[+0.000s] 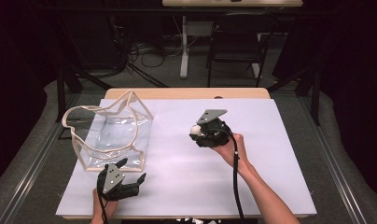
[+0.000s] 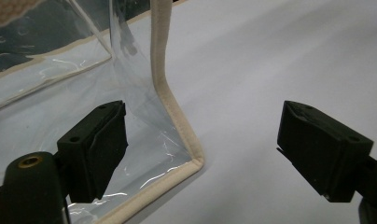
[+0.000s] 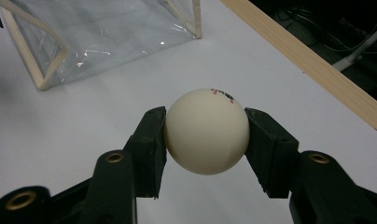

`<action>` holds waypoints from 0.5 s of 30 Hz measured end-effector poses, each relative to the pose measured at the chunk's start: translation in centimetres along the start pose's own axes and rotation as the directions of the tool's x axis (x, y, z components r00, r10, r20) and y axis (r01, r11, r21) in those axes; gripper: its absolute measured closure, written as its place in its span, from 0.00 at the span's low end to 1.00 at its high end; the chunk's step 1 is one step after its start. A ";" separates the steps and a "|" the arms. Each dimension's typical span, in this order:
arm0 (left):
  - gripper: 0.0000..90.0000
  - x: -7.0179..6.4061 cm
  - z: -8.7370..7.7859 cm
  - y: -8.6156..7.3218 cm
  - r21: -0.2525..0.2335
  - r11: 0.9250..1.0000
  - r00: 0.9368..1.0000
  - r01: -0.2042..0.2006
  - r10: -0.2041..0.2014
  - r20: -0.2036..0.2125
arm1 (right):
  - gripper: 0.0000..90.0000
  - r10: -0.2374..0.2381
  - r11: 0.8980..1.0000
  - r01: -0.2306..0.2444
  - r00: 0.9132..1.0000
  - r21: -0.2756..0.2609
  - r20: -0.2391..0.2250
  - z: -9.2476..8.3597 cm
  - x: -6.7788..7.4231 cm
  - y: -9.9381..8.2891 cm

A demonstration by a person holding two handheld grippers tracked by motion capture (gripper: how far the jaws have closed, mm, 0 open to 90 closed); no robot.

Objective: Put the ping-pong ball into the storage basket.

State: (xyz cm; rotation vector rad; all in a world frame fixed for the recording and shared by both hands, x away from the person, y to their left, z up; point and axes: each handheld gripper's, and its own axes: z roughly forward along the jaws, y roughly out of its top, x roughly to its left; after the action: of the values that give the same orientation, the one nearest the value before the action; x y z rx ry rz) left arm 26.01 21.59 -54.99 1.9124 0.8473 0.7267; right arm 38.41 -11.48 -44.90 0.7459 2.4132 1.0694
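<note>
White matte table sheet [image 1: 252,186]: the right gripper [image 3: 206,133] is clamping a smooth cream ball [image 3: 206,132] above it; the left gripper [image 2: 203,149] is resting with jaws spread, straddling the clear, tape-edged plastic bag's [image 1: 113,135] corner.

Glossy clear plastic bag [image 1: 113,135] with cloth trim; smooth matt ball [image 3: 207,131].

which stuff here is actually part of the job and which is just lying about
In the job:
- small white ball, clamped in the right gripper
- clear plastic bag with beige trim, standing open
- left gripper, jaws open astride the bag's near corner

Lying about:
- black folding chair beyond the table
- floor cables
</note>
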 end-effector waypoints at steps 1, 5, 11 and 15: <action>0.18 0.0 0.0 0.0 0.000 1.000 1.000 0.000 0.000 0.000 | 0.56 0.001 1.000 -0.001 1.000 -0.001 -0.001 0.1 0.0 0.1; 0.18 0.0 0.0 0.0 0.001 1.000 1.000 0.000 0.000 0.000 | 0.56 -0.004 1.000 0.004 1.000 0.012 0.000 0.4 -0.1 0.3; 0.18 0.0 0.0 0.0 -0.001 1.000 1.000 0.001 -0.001 -0.001 | 0.56 -0.009 1.000 0.009 1.000 0.025 -0.001 0.9 -0.4 0.6; 0.18 0.0 0.0 0.0 -0.002 1.000 1.000 0.002 -0.002 0.000 | 0.57 -0.012 1.000 0.012 1.000 0.025 -0.002 1.1 -0.4 1.0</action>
State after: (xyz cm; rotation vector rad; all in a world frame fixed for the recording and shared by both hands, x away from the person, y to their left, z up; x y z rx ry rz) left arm 26.02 21.57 -54.99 1.9099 0.8475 0.7261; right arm 39.62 -10.61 -44.77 0.7384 2.4338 1.0373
